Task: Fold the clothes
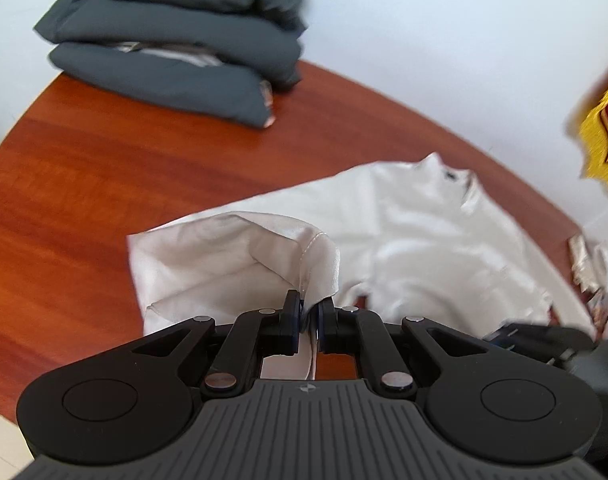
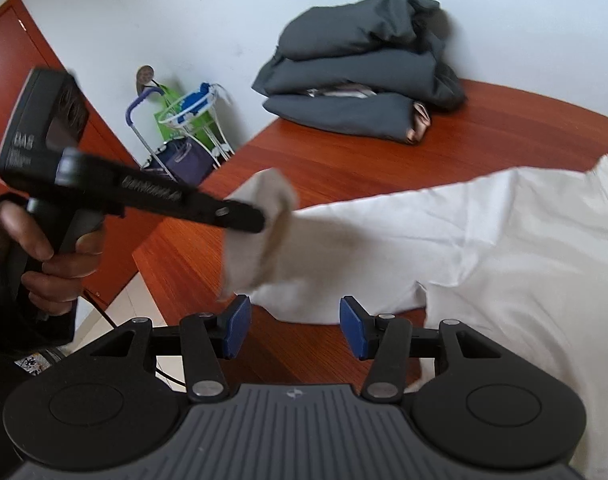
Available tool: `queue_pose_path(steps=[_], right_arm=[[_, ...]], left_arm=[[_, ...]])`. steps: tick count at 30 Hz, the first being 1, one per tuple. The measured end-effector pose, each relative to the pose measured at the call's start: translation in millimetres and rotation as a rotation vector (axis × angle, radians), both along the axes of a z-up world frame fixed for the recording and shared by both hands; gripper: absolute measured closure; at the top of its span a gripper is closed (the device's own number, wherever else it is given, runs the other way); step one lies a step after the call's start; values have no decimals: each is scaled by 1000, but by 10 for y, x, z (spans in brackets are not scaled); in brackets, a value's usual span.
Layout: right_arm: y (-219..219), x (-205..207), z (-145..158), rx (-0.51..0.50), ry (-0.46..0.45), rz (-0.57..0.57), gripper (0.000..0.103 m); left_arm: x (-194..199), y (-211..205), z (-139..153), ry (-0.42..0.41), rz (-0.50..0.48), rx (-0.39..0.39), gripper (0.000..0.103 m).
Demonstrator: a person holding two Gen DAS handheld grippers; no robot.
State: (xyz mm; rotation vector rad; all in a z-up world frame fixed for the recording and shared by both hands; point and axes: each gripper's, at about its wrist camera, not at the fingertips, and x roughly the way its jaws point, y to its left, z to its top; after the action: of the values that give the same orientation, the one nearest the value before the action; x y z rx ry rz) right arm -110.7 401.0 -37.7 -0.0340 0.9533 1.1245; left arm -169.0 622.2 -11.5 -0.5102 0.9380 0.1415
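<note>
Left gripper (image 1: 309, 314) pinches white shirt (image 1: 423, 232) sleeve; right gripper (image 2: 295, 326) wide open, empty. Lettering on left gripper's body unreadable, maybe "BAS". One grey folded stack (image 1: 176, 40).

A white shirt (image 1: 423, 232) lies spread flat, one sleeve (image 1: 264, 248) lifted and bunched, near a stack (image 1: 176, 40) of folded dark clothes.

Two close wrist views over the table (image 1: 84, 160), sharing white shirt (image 1: 423, 232).

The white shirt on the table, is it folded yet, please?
Partly: the white shirt lies mostly spread, with one end lifted and doubled over in the shut left gripper.
</note>
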Motion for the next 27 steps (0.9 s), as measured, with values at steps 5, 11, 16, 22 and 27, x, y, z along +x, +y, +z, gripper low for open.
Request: queue_pose_path(steps=[5, 11, 16, 22, 27], right_arm=[[-18, 57, -12, -3, -9, -47, 47], [-39, 126, -27, -7, -20, -102, 51], [-45, 224, 5, -16, -3, -146, 99], [-197, 467, 38, -75, 9, -130, 101], [-340, 908, -24, -108, 41, -138, 101]], left_arm=[[281, -315, 78, -19, -36, -28, 94], [440, -662, 83, -20, -88, -33, 94], [511, -880, 108, -29, -142, -7, 92], [431, -966, 206, -58, -143, 50, 81], [298, -1006, 178, -48, -105, 80, 73]])
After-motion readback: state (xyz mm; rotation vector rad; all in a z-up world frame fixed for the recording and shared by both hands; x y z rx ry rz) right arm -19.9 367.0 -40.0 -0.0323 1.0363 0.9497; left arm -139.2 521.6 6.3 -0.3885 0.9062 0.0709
